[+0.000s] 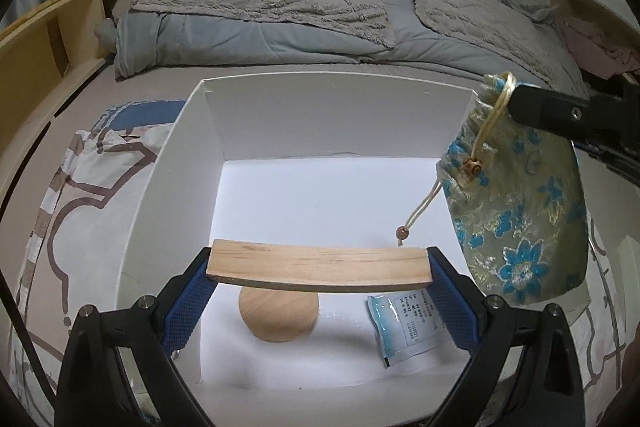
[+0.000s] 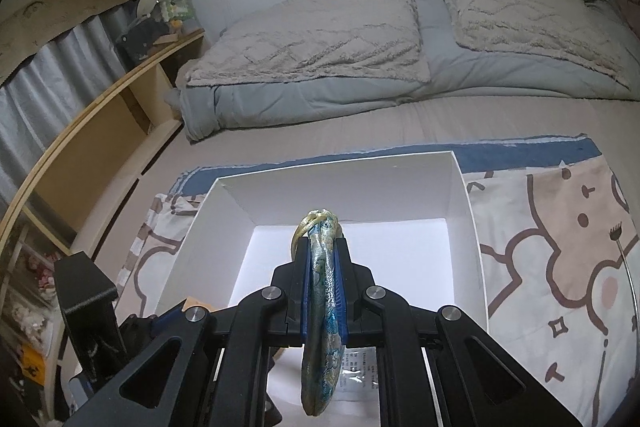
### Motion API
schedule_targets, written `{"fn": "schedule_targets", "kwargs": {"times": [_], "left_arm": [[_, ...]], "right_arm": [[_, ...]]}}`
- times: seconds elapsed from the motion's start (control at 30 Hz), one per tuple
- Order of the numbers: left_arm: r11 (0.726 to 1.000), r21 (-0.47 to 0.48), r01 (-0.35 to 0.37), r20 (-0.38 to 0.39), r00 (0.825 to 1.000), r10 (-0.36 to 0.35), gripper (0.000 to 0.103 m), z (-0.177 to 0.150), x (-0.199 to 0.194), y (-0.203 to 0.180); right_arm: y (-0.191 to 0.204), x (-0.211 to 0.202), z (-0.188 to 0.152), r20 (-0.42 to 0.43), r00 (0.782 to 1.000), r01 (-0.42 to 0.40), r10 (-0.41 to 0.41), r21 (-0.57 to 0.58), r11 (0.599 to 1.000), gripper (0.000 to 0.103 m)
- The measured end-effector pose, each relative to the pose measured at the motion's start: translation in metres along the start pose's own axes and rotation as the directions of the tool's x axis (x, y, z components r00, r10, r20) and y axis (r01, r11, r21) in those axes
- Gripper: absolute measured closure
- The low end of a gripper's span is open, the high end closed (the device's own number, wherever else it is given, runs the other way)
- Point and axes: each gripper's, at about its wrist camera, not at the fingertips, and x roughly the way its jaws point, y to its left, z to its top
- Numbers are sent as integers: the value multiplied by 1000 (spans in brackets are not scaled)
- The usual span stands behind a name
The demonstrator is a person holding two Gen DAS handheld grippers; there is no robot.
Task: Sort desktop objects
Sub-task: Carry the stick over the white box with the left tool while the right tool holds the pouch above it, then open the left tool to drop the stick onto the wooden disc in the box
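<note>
Left fingers (image 1: 320, 269) clamp wooden slat (image 1: 319, 267); right fingers (image 2: 323, 291) pinch brocade pouch (image 2: 324, 327); disc (image 1: 279, 315) left-view only.

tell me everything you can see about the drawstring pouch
The drawstring pouch is shiny brocade-like fabric, pale gold with blue flowers. A cream cord with small wooden beads cinches its neck, one end dangling. The right gripper is shut on its upper part, so it hangs upright over the right side of the white box, touching nothing else.

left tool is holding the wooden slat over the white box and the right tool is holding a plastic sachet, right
Not quite. The right tool holds the floral drawstring pouch, not the sachet, as the right wrist view shows. The sachet lies in the white box. The left tool does hold the wooden slat over the box.
</note>
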Motion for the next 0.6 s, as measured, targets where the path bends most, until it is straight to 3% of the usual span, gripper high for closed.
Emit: {"fn": "schedule_targets", "kwargs": {"times": [0.3,0.6], "left_arm": [[1000,-20,-2,-37,999,2,3,-5,9,2],[999,-33,-6,-23,1000,5,0,-8,5,7]], "right_arm": [[-4,11,2,-21,1000,-13,14,24,1000,92],[-2,17,1,-31,1000,1,0,28,1000,92]]}}
